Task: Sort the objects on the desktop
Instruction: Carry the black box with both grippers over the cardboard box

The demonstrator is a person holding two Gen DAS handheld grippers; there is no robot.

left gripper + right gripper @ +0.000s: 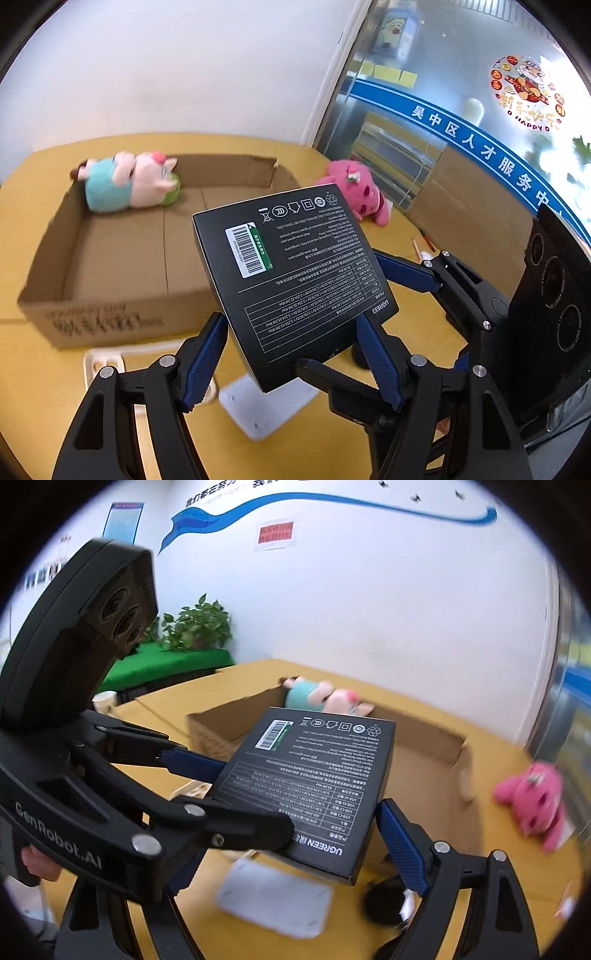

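Both grippers hold a black UGREEN box (295,273) in the air above the yellow table (29,387), in front of an open cardboard box (110,266). My left gripper (291,354) is shut on the black box's near end. My right gripper (314,834) clamps the same box (314,786) from the other side; its blue pads show in the left wrist view (406,273). A pig plush in a teal shirt (125,181) lies inside the cardboard box. A pink plush (358,192) lies on the table to the right of it.
A white flat device (258,406) and a cream frame-like object (107,365) lie on the table under the held box. A dark round object (388,901) sits beside the white device. A glass wall stands at the right, a plant (199,624) at the back.
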